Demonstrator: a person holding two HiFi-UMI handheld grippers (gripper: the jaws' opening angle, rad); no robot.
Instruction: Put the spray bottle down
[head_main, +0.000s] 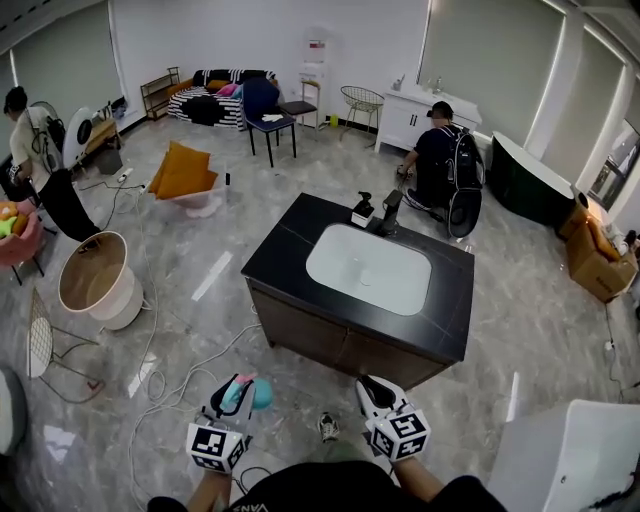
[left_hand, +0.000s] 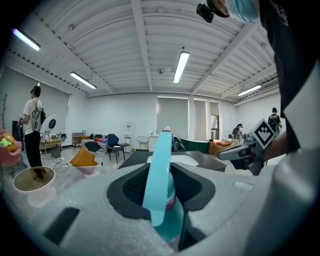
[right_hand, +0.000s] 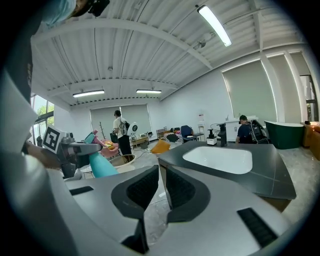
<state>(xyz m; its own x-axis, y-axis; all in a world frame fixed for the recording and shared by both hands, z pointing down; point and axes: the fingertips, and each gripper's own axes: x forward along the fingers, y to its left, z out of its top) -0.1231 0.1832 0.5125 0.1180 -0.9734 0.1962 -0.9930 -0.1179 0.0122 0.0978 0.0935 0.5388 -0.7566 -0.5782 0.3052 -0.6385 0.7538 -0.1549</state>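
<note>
Spray bottle (left_hand: 164, 202) — the blue-green one — is up off the floor, squeezed tight between the jaws of my left gripper (head_main: 238, 388), which are only a little way apart, and it is well apart from the black counter (head_main: 290, 240) with the white sink (head_main: 368, 268). My right gripper (right_hand: 162, 174) has its jaws pushed almost together, with nothing in them. From the head view I see only a small bit of the bottle — and in the left gripper view its bottom part is hidden down behind the jaws.
</note>
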